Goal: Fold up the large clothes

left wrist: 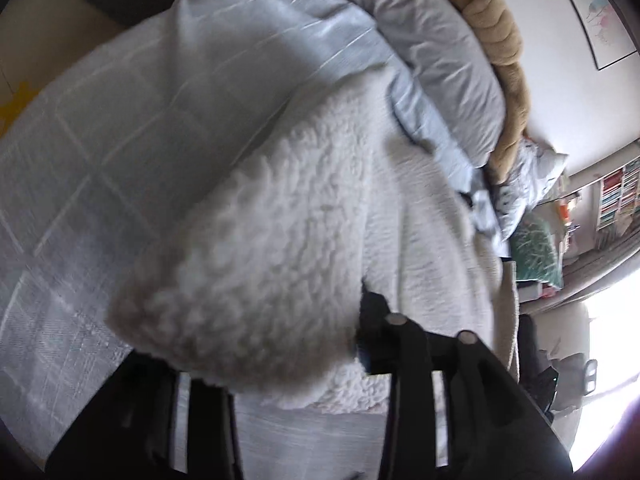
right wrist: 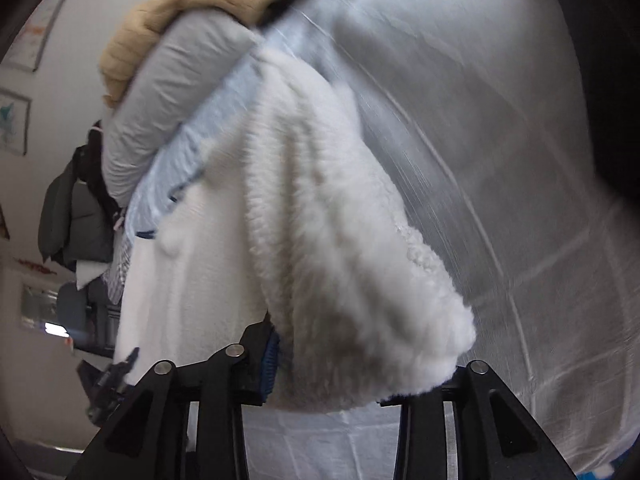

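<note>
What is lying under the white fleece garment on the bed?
Under the white fleece garment lies a pale grey bedcover with a faint checked pattern. It shows all around the fleece, also near its lifted edge. What lies under the middle of the fleece is covered.

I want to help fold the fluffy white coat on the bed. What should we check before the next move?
1. Left gripper holding the fluffy white coat: ok, fleece bunched between its fingers.
2. Right gripper holding the coat: ok, a fleece fold fills its jaws.
3. Both grips even: cannot tell, the fingertips are buried in fleece.
4. Bed cover beside the coat bare for laying it down: ok.
5. Grey pillow out of the way: ok, it lies beyond the coat.
6. Coat lying flat: not ok, its held end is lifted and bunched.
</note>
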`<state>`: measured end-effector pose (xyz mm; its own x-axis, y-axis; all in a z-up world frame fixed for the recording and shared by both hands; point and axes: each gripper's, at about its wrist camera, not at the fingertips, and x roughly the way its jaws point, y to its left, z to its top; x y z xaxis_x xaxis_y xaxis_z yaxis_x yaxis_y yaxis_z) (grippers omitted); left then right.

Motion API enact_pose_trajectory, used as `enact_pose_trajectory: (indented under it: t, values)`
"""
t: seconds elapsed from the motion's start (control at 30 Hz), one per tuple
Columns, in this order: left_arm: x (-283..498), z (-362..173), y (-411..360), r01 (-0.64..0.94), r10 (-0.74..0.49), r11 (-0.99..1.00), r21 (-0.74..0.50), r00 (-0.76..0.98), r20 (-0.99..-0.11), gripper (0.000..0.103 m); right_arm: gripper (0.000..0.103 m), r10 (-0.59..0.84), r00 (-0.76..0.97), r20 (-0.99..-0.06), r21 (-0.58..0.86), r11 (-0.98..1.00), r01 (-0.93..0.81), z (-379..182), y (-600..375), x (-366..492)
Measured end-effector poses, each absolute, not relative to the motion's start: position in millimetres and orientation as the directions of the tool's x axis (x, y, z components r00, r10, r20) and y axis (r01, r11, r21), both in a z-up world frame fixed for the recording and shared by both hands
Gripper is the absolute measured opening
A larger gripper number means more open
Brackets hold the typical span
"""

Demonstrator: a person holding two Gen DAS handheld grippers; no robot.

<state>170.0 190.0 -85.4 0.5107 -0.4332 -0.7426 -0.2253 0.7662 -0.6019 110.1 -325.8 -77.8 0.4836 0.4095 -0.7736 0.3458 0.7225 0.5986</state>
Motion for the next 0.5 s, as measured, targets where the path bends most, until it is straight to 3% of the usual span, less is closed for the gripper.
enact_pose_trajectory:
  t: [0.07, 0.13, 0.2, 0.37, 0.5]
  values:
    - [166.1, -92.8, 191.0, -0.230, -0.428, 0.758, -0.611, 0.532, -0.731, 0.052, 0.048, 0.434, 0.440, -0.786, 0.598, 0.714, 0.364, -96.1, -330.6, 112.6]
    - [164.3, -95.7, 191.3, -0.252, -0.405, 0.758, -0.602, 0.542, -0.736, 0.070, 0.062, 0.446, 0.413, -0.794, 0.597, 0.701, 0.391, -104.2, -336.5, 110.9]
    - [164.9, -98.4, 193.0, -0.279, -0.389, 0.753, -0.596, 0.542, -0.745, 0.077, 0.065, 0.412, 0.406, -0.816, 0.560, 0.738, 0.376, -94.3, -336.1, 105.6]
    - [171.3, -111.1, 200.6, -0.315, -0.437, 0.678, -0.664, 0.554, -0.709, 0.081, 0.065, 0.321, 0.397, -0.860, 0.458, 0.829, 0.322, -64.6, -324.5, 95.4]
    - [175.1, -118.1, 205.9, -0.314, -0.481, 0.620, -0.720, 0.573, -0.664, 0.081, 0.070, 0.131, 0.392, -0.911, 0.270, 0.907, 0.323, -44.6, -314.0, 87.8]
